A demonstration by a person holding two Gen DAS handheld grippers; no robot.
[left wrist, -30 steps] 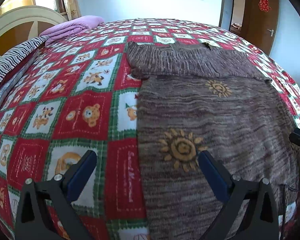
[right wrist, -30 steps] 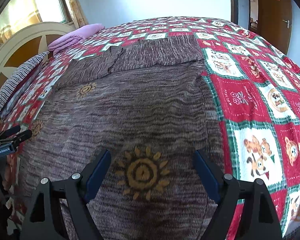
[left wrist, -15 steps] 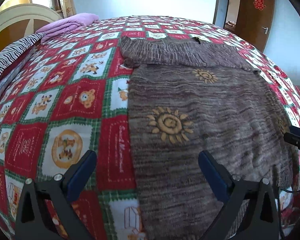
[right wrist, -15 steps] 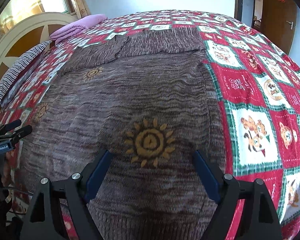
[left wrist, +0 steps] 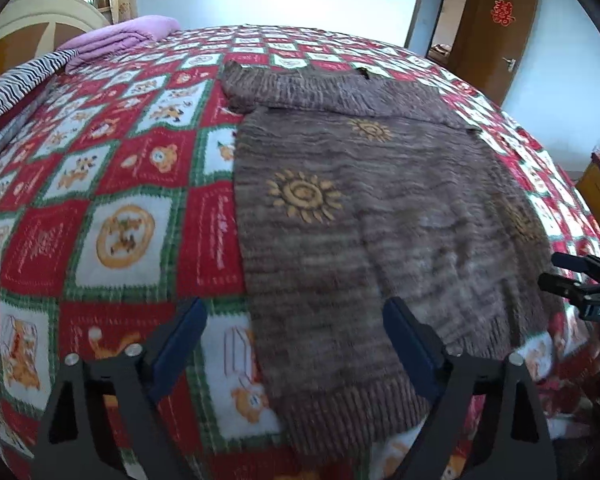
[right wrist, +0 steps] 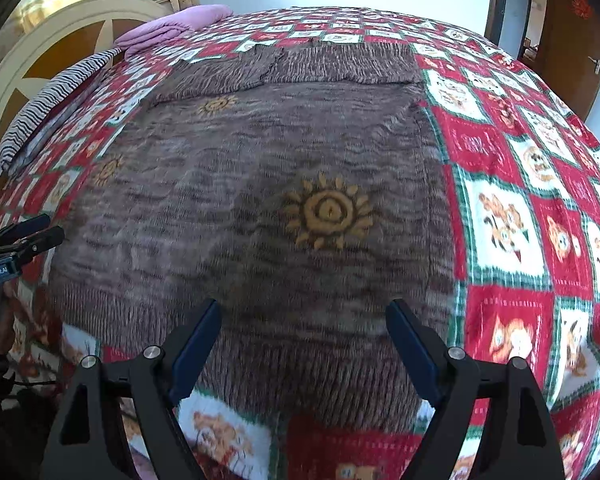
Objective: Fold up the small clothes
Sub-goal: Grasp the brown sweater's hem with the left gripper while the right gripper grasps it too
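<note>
Sweater, brown knit with yellow suns, lies flat on the red and green checked bedspread, filling the centre and right of my left wrist view, its ribbed hem toward the lower edge. My left gripper hangs over the hem's left corner; its jaws have just been closing but stand apart, pressing on nothing. In the right wrist view my right gripper hovers wide open above the hem, one sun just beyond it. Purple bedding sits upper left
</note>
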